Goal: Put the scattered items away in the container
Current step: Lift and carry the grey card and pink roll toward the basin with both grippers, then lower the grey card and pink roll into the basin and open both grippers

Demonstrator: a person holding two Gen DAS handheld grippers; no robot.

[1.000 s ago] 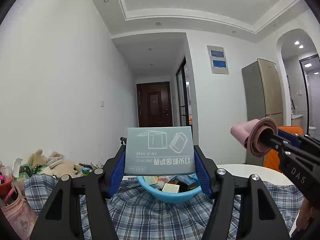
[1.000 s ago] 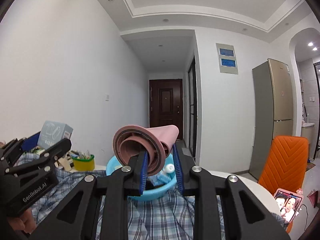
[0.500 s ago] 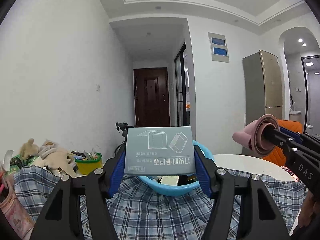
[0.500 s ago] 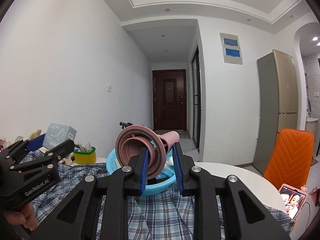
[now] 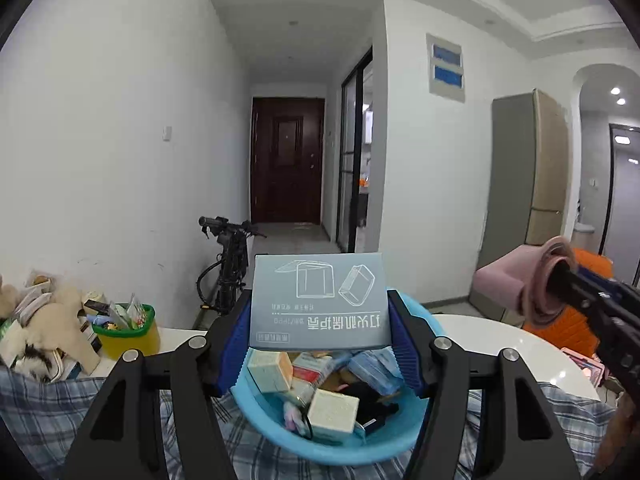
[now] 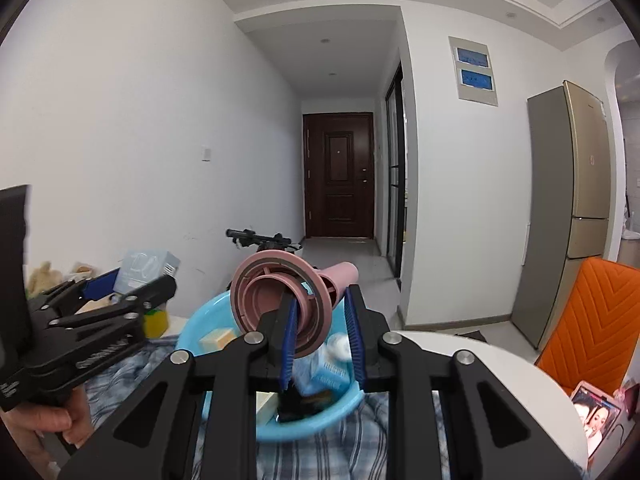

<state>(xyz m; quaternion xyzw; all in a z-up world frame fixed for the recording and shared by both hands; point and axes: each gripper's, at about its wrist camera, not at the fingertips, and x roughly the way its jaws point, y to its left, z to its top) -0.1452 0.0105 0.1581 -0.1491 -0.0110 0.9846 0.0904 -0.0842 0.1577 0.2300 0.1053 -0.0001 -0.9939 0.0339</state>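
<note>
Now grey box [image 5: 320, 300] pinched between left fingers [image 5: 232, 340], pink spool [image 6: 282, 304] between right fingers [image 6: 289, 336].

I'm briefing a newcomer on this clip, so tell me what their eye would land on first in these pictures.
First, the grey-blue box clamped between the left gripper pads, held above the blue basin already crowded with small boxes and packets. Next, the pink flanged tube pinched in the right gripper, poised over the same basin on the plaid cloth. Behind, a dark door closes the hallway.
</note>
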